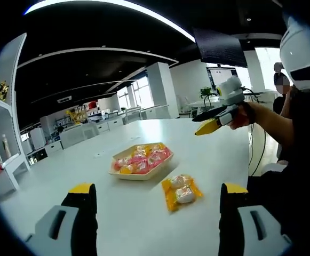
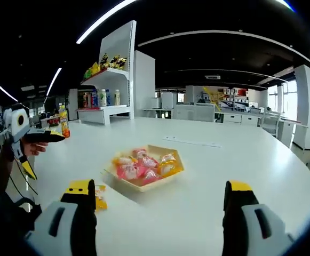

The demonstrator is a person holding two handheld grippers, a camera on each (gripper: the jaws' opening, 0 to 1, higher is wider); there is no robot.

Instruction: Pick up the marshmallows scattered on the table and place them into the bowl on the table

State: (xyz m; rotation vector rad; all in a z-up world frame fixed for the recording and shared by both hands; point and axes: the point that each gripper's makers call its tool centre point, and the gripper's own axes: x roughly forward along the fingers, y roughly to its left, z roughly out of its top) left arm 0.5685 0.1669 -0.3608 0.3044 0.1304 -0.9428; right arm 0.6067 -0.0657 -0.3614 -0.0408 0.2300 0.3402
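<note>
I held both the left gripper [image 1: 155, 213] and right gripper [image 2: 160, 210] with jaws spread wide (nothing gripped), one orange-wrapped marshmallow packet [image 1: 181, 192] lying just beside the filled shallow tan bowl [image 1: 141, 161] on the white table [image 1: 117, 213]; its slick wrapper looked likely to slide away under a shallow pinch.

No legible text anywhere: marshmallow packets [image 1: 181, 193], shelf bottles [image 2: 102, 98] and wall signage all too blurred.

At frame centre of the left gripper view sits 1 bowl [image 1: 140, 174] on 1 white table [image 1: 213, 154], heaped with packets too overlapped to count. Just lower right of it lies 1 loose marshmallow packet [image 1: 181, 192], holding 2 marshmallows. 2 grippers are in sight.
</note>
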